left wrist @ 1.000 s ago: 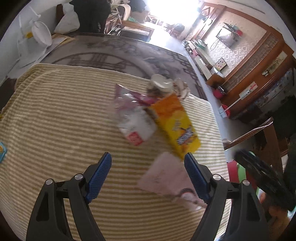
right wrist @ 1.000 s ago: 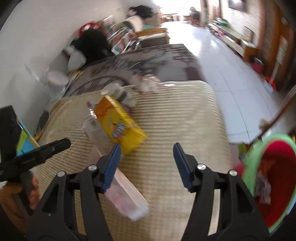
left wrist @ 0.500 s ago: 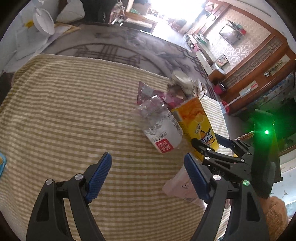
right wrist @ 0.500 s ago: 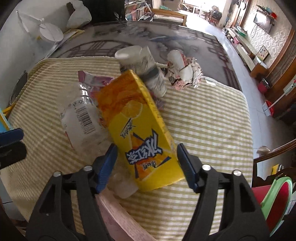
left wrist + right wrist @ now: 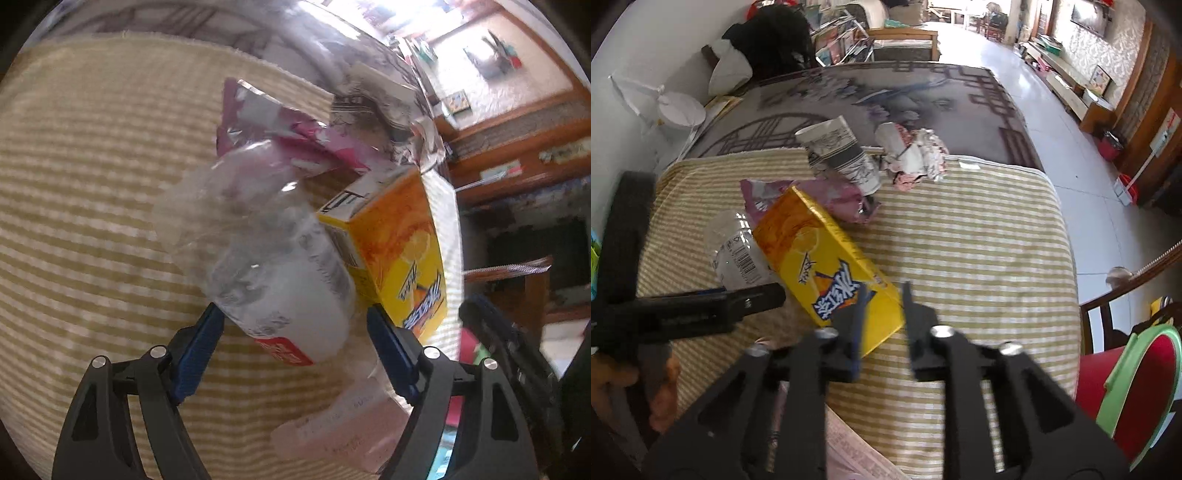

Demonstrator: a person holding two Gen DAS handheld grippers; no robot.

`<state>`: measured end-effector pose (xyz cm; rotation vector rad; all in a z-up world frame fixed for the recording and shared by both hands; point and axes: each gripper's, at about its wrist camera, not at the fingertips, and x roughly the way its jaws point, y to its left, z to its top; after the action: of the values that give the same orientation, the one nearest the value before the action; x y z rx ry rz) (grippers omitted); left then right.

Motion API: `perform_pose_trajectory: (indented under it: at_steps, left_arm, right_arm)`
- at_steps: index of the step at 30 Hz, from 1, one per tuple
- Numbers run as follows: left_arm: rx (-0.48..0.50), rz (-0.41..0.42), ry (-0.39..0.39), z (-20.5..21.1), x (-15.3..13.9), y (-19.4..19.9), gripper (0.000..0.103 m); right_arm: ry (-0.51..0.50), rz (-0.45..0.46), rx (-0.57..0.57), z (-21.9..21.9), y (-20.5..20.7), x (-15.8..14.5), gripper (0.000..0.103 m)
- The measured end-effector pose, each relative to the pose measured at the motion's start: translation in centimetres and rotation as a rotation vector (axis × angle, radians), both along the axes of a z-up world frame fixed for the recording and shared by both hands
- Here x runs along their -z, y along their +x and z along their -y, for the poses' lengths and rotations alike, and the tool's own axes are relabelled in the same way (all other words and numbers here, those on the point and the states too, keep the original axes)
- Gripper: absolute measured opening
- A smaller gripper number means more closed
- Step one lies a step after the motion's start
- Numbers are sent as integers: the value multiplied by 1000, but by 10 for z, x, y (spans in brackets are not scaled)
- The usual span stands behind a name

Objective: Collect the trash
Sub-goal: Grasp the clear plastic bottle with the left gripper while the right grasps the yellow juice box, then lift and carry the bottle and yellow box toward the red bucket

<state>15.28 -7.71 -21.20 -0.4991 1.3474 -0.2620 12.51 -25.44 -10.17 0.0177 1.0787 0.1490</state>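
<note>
Both grippers straddle trash on the striped cloth, jaws closing but not yet gripping: the left gripper [image 5: 295, 343] around the crushed clear plastic bottle [image 5: 280, 288], the right gripper [image 5: 882, 295] on the yellow juice carton's [image 5: 827, 266] five-o'clock corner, to lift both at once.

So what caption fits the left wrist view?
Left claw closing around a clear crushed plastic bottle beside a yellow juice carton.

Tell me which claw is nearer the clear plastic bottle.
Left. The left claw straddles the clear plastic bottle, jaws closing around it. The right claw is closing over the yellow drink carton beside the bottle.
</note>
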Motion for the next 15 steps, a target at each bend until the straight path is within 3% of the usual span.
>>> perform_pose_trajectory:
  at_steps: [5,7,9,15]
  left_arm:
    - [18,30,-33,-4,-5,1,47]
    - [21,20,-44,-10,-3,3,46]
    - [11,24,-42,-16,-3,9,47]
    - [-7,9,-1,-41,-4,30,47]
  right_arm:
    - [-7,-10,-52,-10,9,3,56]
    - [-29,-16,-89,-20,15,6,58]
    - [-60,-32,-127,-28,20,12,68]
    - [-117,-105,-219,-46,26,36,72]
